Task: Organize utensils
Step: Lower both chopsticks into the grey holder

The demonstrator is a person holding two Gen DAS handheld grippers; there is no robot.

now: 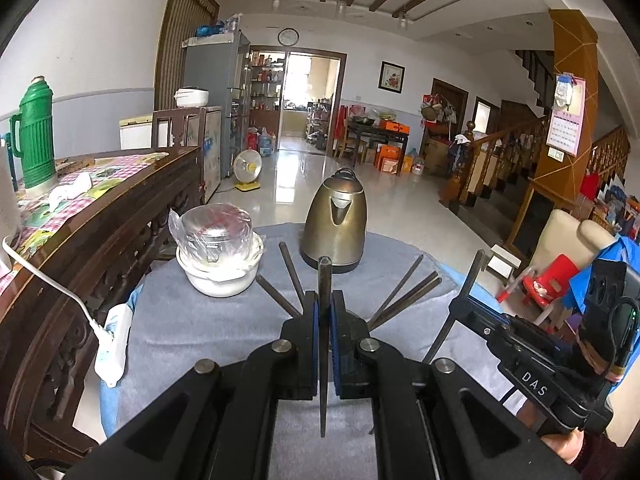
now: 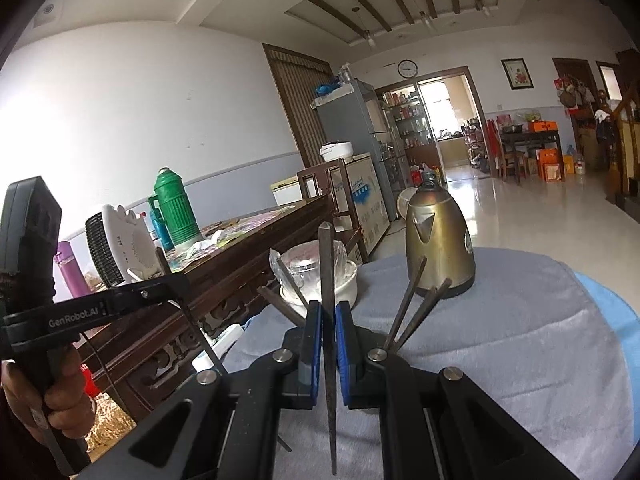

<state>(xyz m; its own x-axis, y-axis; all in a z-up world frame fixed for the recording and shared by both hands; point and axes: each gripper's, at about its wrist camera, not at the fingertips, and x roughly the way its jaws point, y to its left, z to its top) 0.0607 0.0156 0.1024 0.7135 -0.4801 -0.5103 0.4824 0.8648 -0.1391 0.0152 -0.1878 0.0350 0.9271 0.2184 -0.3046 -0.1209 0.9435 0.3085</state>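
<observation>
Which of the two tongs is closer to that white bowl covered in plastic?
Left. The left tongs, shut on a chopstick, sit just right of the white bowl. The right tongs, holding another chopstick, are farther right.

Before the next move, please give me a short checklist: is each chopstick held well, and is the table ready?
1. Left gripper shut on its dark wooden chopstick: ok.
2. Right gripper shut on its own dark chopstick: ok.
3. Both held chopsticks sit straight between the jaws: ok.
4. Loose dark chopsticks remain on the grey cloth: not ok, sorting unfinished.
5. Brass-coloured metal kettle stands apart from the held tips: ok.
6. A holder for chopsticks: cannot tell, none visible.
</observation>
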